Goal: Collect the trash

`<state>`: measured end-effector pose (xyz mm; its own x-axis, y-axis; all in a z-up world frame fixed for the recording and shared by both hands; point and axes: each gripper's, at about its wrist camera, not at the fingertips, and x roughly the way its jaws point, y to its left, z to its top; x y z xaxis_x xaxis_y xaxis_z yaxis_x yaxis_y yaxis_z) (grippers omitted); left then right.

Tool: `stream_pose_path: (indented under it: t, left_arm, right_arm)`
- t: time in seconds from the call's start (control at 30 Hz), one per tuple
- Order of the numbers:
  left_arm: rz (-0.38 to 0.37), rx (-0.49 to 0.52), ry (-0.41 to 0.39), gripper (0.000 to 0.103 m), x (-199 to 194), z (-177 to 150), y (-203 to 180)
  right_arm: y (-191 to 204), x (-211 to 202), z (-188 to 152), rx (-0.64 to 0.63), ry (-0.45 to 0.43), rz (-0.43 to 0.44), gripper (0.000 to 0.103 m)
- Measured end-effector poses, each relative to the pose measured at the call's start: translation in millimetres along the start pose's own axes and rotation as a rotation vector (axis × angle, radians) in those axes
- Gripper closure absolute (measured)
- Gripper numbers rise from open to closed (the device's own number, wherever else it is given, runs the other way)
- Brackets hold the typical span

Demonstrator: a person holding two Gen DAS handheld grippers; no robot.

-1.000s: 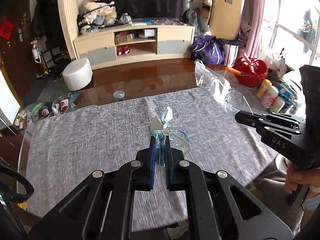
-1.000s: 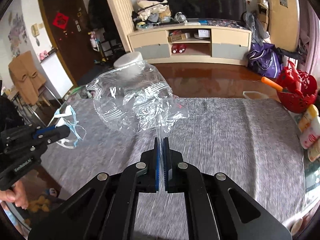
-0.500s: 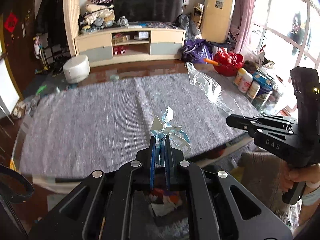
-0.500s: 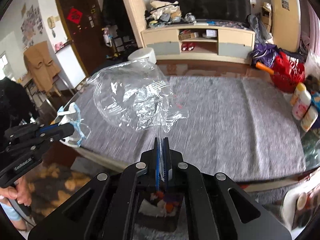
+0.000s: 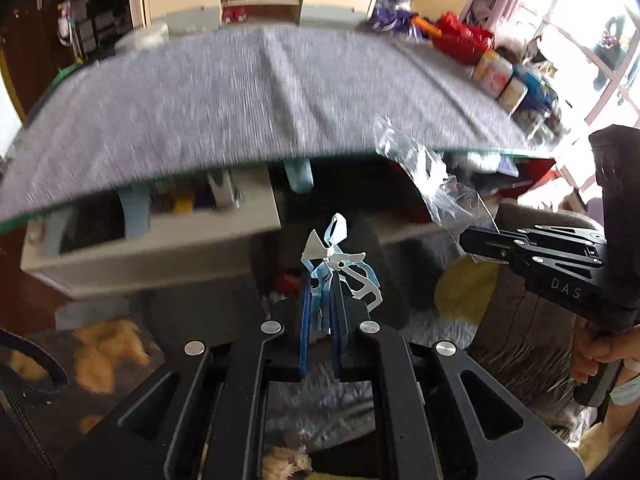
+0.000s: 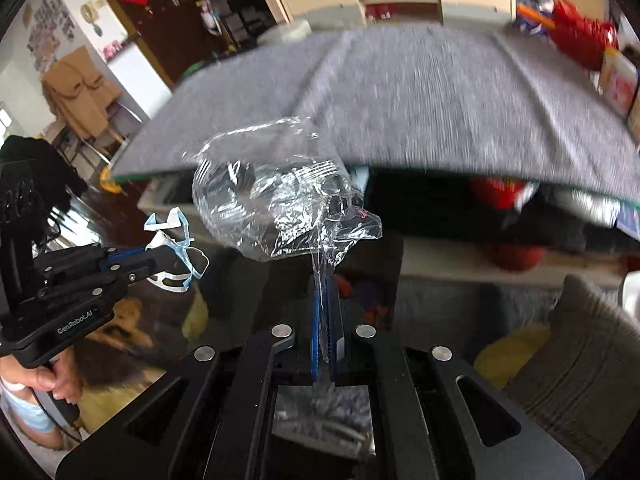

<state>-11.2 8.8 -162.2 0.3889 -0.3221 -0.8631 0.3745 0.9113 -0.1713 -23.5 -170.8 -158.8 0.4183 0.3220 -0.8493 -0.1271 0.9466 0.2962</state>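
My left gripper [image 5: 322,280] is shut on a scrap of blue-and-white packaging [image 5: 336,258], held in the air below the table's front edge. It also shows in the right wrist view [image 6: 172,254], with the scrap [image 6: 176,240] at its tips. My right gripper [image 6: 323,284] is shut on a crumpled clear plastic bag [image 6: 276,200], which billows above the fingers. In the left wrist view the right gripper [image 5: 466,238] is at the right with the clear bag [image 5: 424,176] hanging from it. Both grippers are level with each other, in front of the table.
The grey-clothed glass table [image 5: 248,96] lies beyond and above both grippers, with a shelf [image 5: 152,240] under it. Bottles and tins [image 5: 500,76] and a red basket [image 5: 460,38] stand at its far right. A cushion [image 6: 580,352] and a yellow thing [image 6: 516,352] lie low right.
Both grippers have pulled back off the table and dropped below its front edge, each still holding its piece of trash. The view now looks under the tabletop.
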Motion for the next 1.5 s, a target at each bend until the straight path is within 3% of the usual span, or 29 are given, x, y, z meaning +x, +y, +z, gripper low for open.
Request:
stream_pose_path:
  t: [0.4,0.9,1.0,1.07,1.1,1.13,1.2,1.33,1.37,1.43,1.5]
  left_arm:
    - [-0.041,-0.030,0.186,0.096,80.9,-22.3,10.9]
    - [-0.050,-0.048,0.310,0.094,146.7,-4.9,24.7]
    - [-0.048,-0.056,0.326,0.082,155.4,-2.9,28.1]
    - [-0.045,-0.067,0.332,0.063,158.4,-2.4,30.7]
    - [-0.043,-0.078,0.333,0.058,159.3,-1.8,32.7]
    - [-0.043,-0.088,0.332,0.048,159.4,-1.1,34.5]
    - [-0.036,-0.101,0.329,0.039,158.9,0.8,37.2]
    - [-0.008,-0.107,0.310,0.019,152.8,6.0,39.3]
    - [-0.001,-0.108,0.302,0.014,150.1,7.9,39.0]
    - [0.015,-0.103,0.276,0.009,140.4,13.1,38.7]
    - [0.027,-0.094,0.247,0.008,128.8,18.2,38.0]
  right_arm:
    - [-16.3,75.1,-18.0,0.056,0.196,-0.008,0.098]
    - [-21.7,139.1,-22.7,0.051,0.350,-0.007,0.097]
    - [-24.2,144.9,-19.9,0.052,0.362,-0.010,0.094]
    - [-26.0,148.7,-19.1,0.053,0.372,-0.011,0.094]
    - [-25.7,149.8,-19.3,0.042,0.374,-0.026,0.092]
    - [-25.2,150.5,-18.6,0.033,0.371,-0.035,0.087]
    - [-23.4,148.3,-18.7,0.014,0.353,-0.044,0.038]
    - [-20.7,142.1,-16.5,-0.012,0.328,-0.062,0.029]
    - [-20.4,139.8,-15.8,-0.017,0.320,-0.069,0.021]
    - [-19.9,132.7,-13.2,-0.024,0.296,-0.081,0.008]
    - [-21.6,126.1,-10.6,-0.012,0.286,-0.075,0.006]
